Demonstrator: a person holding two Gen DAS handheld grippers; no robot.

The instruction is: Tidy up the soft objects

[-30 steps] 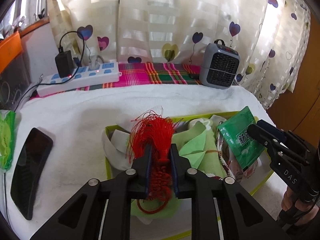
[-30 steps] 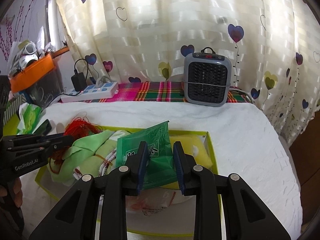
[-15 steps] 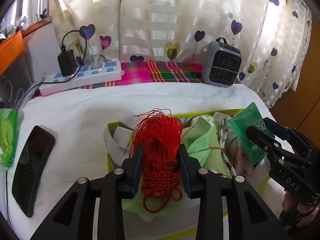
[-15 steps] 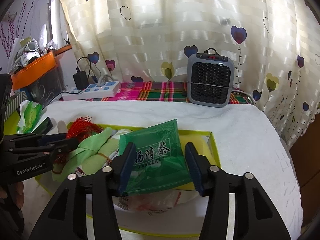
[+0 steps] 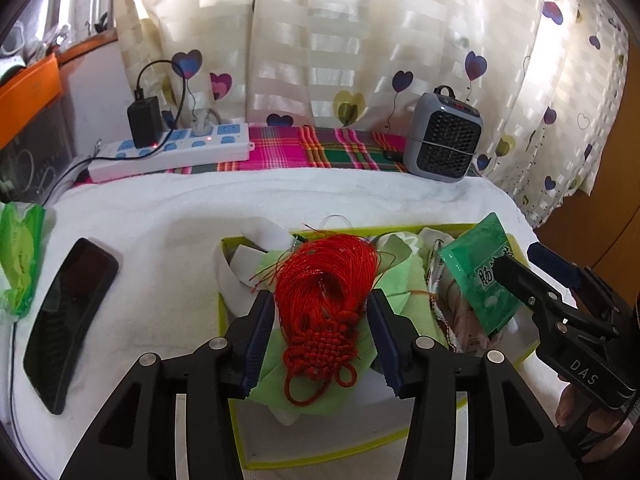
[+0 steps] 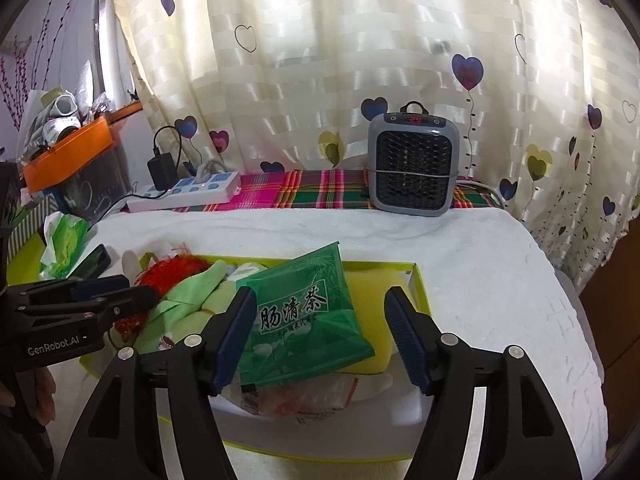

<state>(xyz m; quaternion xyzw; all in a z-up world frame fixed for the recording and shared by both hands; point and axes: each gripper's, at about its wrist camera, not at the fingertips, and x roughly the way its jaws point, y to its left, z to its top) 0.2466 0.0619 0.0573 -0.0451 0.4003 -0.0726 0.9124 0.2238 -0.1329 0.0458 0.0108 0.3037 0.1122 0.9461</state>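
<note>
A red tassel knot [image 5: 320,320] lies on a light green cloth [image 5: 404,292] inside a shallow box with a yellow-green rim [image 5: 400,227]. My left gripper [image 5: 320,300] straddles the tassel; its jaws are opening and the pads stand clear of it. In the right wrist view a green tea packet [image 6: 304,320] rests on a yellow sponge [image 6: 368,292] and other soft items in the same box [image 6: 380,264]. My right gripper [image 6: 320,294] is around the packet, jaws opening, with a gap to the right pad. Each gripper shows in the other's view: right [image 5: 520,258], left [image 6: 136,286].
A white towel covers the table. A black phone [image 5: 68,320] and a green tissue pack [image 5: 20,256] lie left of the box. Behind stand a power strip [image 5: 172,152] and a grey heater [image 6: 414,172] before the curtain. A person's hand [image 5: 576,412] holds the right gripper.
Both pairs of jaws have spread apart. The tassel, pinched before, now lies loose on the green cloth. The green packet has left the right pads and settled onto the box's contents.
</note>
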